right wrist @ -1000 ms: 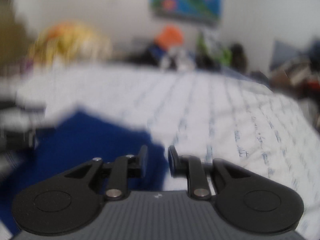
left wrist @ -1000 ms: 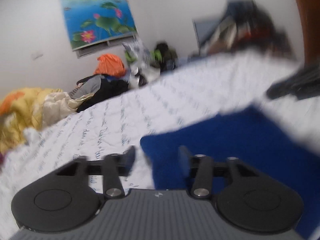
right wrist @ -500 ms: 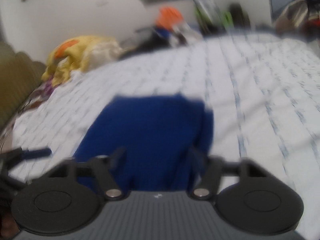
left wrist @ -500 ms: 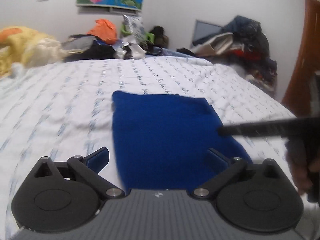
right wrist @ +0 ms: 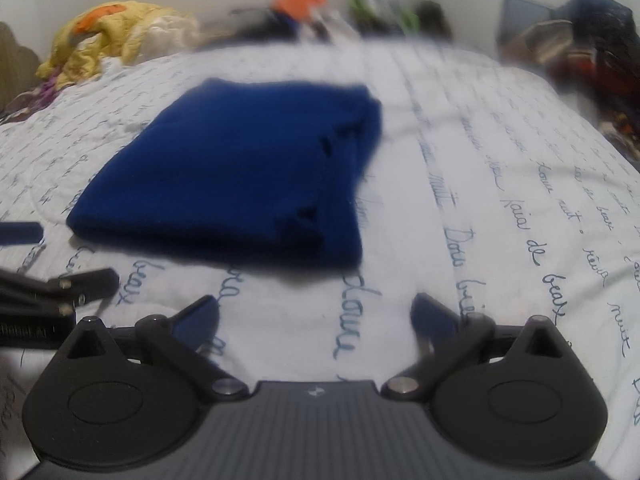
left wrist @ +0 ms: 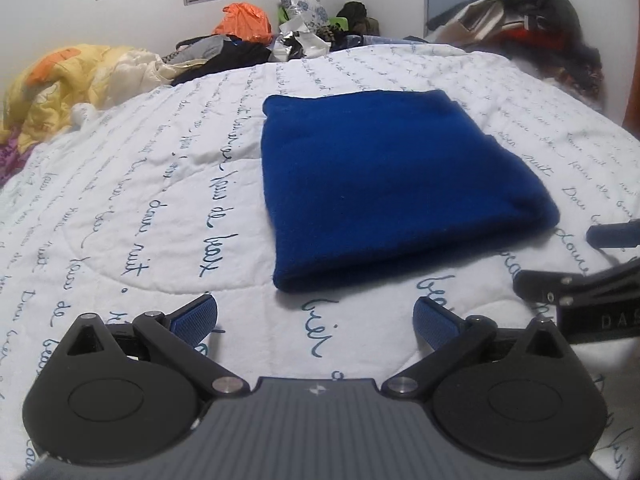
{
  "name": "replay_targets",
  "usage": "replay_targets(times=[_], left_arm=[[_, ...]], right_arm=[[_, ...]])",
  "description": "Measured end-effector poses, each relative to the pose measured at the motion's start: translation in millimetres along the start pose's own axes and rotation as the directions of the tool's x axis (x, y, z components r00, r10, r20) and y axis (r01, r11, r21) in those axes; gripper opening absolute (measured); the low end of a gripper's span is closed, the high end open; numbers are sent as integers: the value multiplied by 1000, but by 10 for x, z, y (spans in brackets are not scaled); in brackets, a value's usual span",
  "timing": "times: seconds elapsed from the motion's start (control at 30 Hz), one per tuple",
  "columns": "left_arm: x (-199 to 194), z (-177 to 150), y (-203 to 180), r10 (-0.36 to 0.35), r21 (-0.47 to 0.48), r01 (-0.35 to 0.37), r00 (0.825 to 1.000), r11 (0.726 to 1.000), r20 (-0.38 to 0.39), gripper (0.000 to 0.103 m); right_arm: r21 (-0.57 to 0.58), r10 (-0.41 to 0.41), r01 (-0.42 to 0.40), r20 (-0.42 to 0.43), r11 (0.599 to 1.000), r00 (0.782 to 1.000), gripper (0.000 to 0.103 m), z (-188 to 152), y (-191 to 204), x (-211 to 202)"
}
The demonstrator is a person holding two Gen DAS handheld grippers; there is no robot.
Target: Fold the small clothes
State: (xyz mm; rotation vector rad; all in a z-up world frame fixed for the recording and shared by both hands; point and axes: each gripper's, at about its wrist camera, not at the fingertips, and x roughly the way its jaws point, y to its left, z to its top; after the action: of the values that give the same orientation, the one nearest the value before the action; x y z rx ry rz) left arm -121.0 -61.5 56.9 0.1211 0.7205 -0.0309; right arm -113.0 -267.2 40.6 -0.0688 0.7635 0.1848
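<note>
A blue garment [left wrist: 392, 184] lies folded into a thick rectangle on the white bed cover [left wrist: 120, 200]; in the right wrist view the blue garment [right wrist: 232, 172] shows layered edges on its right side. My left gripper [left wrist: 316, 306] is open just short of its near edge, with only bed cover between the blue pads. My right gripper [right wrist: 314, 302] is near the garment's front right corner, its jaws opening wide with nothing between them. The right gripper's finger [left wrist: 560, 286] shows at the left view's right edge.
A yellow quilt [left wrist: 52, 92] is bunched at the far left of the bed. An orange bag [left wrist: 240, 26] and dark clothes crowd the far edge by the wall. Another clothes heap [left wrist: 540, 20] stands at the far right.
Both grippers opened wide and drew back from the blue garment toward the bed's near side. The garment, which they were at before, now lies folded and free.
</note>
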Motion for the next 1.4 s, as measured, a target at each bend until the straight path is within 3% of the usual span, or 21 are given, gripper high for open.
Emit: replay_targets(times=[0.23,0.3,1.4], left_arm=[[41,-139,86,-15,-70,19,998,997,60,103],[73,-112,129,-19,-105,24,999,994,48,103],[127,-85,101,-16,-110,21,999,994,51,103]], right_arm=[[29,-29,27,94,999,995,103,-129,38,-90],[29,-27,24,96,999,995,103,-133,26,-99],[25,-30,27,96,999,995,103,-109,8,-115]])
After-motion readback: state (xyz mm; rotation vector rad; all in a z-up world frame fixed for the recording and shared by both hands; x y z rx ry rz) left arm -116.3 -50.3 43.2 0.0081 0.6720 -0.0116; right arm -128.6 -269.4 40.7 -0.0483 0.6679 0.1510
